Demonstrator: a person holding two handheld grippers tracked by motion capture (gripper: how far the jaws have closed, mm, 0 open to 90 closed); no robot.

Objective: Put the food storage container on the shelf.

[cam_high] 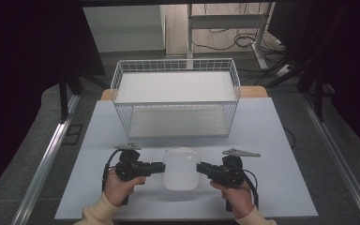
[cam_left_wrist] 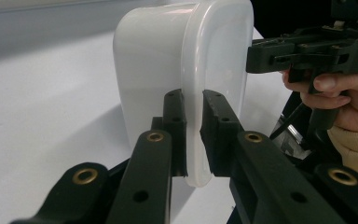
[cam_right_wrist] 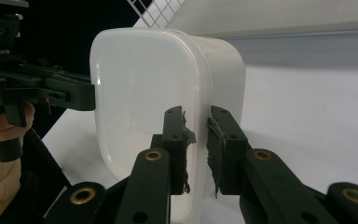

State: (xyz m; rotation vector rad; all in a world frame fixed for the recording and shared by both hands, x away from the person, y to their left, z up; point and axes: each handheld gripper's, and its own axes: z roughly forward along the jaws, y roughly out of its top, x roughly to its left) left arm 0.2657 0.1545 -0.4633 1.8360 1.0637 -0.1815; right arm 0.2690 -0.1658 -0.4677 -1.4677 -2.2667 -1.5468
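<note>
High view: white plastic tub (cam_high: 181,168) sat on the pale table (cam_high: 272,140), before a wire basket (cam_high: 176,96), between left gripper (cam_high: 155,167) and right gripper (cam_high: 205,168).

Left gripper view: jaws were pinched on the tub's thin rim; smooth, rounded, glossy.

Right gripper view: jaws likewise clamped the rim, pads frayed. Lifting would want both sides raised level.

Cream knit sleeves (cam_high: 98,211); each black tool (cam_left_wrist: 193,140) carries brass-ringed holes and what looks like worn padding.
</note>
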